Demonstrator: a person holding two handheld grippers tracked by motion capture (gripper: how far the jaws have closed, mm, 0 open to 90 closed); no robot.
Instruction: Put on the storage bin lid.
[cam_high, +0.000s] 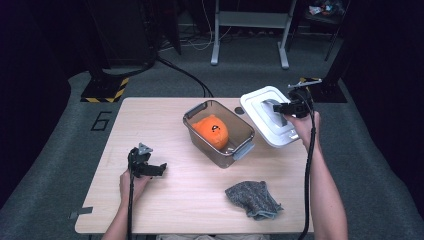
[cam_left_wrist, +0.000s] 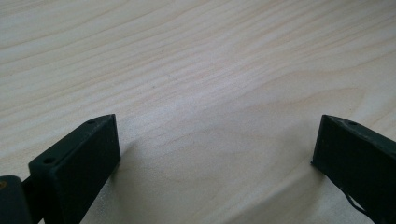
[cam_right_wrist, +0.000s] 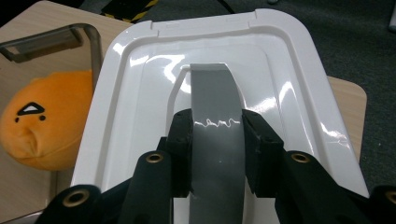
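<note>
My right gripper (cam_right_wrist: 217, 140) pinches the grey handle (cam_right_wrist: 215, 107) of the white lid (cam_high: 269, 116), its jaws pressed against the handle's two sides; I hold the lid tilted at the table's (cam_high: 165, 200) far right edge, just beside the clear storage box (cam_high: 218, 132). An orange plush toy (cam_high: 211, 131) lies inside the box. My left gripper (cam_left_wrist: 215, 140) rests low over bare wood, jaws spread wide, nothing between them. A grey cloth (cam_high: 252, 199) lies crumpled near the front edge.

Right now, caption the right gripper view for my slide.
Right tool clamps the grey handle of the white lid, beside the orange plush.
</note>
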